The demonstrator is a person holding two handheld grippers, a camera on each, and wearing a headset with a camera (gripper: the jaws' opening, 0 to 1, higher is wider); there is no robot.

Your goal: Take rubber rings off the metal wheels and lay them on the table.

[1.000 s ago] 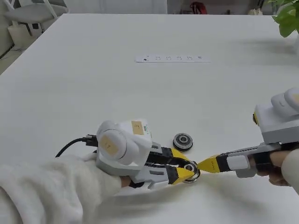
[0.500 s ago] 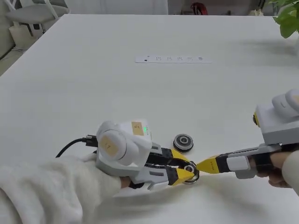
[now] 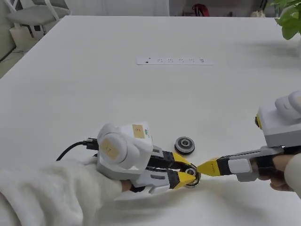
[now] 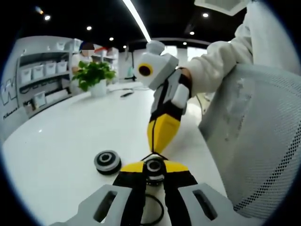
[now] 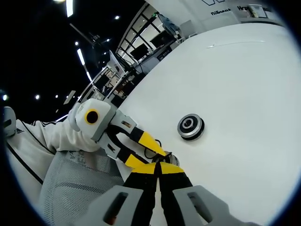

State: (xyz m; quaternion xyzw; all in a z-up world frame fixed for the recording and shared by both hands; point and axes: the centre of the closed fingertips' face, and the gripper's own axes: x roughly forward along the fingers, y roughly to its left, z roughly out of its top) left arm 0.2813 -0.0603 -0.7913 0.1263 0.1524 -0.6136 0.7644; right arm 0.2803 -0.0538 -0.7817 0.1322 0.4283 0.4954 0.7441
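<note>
- Table [image 3: 94, 84]: white, carrying everything below.
- Sleeve [image 3: 51, 193]: white, reaching in from the near left behind the left gripper.
- Left gripper [image 3: 187, 171]: lying low at the near edge, pointing right. Its jaws are standing narrowly apart and clamping a wheel between the yellow tips.
- Right gripper [image 3: 202, 168]: coming in from the right, its jaws pressed together. The tips are touching the rim of the clamped wheel; whether they are nipping rubber cannot be told.
- Plant [image 3: 289, 19]: sitting at the far right corner.
- Strip [image 3: 173, 60]: a white power strip, lying far across the table.
- Held wheel [image 4: 154, 165]: sitting in the left jaws, just above the tabletop.
- Loose wheel [image 3: 184, 144]: lying flat just beyond the grippers, touching neither.
- Ring [image 4: 162, 211]: a thin black loop, lying on the table beneath the left jaws.
</note>
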